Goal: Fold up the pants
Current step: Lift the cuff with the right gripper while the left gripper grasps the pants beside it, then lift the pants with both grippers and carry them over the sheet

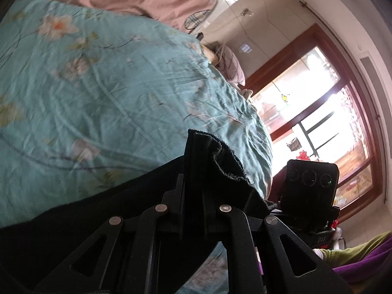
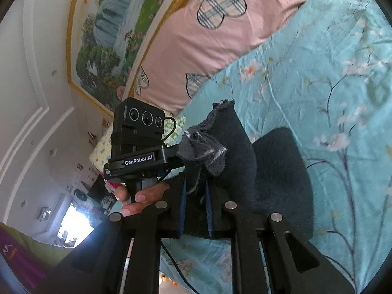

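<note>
One pair of dark pants (image 1: 137, 191) is draped over the teal floral bedspread (image 1: 98, 85), a frayed hem pinched at each end. The left gripper (image 1: 192, 171) is clamped narrow on one hem, and the right gripper (image 2: 196, 171) is squeezed onto the other. Two grippers total, and each shows up in the other's view. One pink pillow (image 2: 196, 49) with plaid hearts is seen behind.
</note>
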Available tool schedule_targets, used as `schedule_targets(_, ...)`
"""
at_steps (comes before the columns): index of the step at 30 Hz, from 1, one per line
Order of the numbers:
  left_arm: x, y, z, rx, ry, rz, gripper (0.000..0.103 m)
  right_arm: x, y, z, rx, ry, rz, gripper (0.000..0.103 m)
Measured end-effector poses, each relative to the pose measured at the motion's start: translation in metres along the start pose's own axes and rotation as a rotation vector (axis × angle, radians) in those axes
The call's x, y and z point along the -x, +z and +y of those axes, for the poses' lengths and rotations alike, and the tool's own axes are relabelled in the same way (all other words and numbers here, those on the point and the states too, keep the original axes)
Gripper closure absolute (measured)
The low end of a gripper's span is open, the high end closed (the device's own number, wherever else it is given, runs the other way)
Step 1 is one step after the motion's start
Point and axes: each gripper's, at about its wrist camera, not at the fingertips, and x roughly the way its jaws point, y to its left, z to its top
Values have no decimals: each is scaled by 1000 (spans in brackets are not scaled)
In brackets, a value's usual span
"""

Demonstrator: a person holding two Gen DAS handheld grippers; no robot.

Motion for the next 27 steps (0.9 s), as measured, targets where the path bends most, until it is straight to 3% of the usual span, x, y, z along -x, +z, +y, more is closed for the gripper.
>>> schedule_targets(14, 3, -19, 31, 66, 19, -6, 92, -31, -8, -5, 28, -52, 92, 88)
schedule_targets(21, 22, -30, 36, 75, 51, -44, 91, -39, -11, 1, 57, -67, 101, 88)
schedule_targets(27, 46, -44, 55, 160, 105, -76, 93, -52, -17, 9, 125, -106, 125, 85)
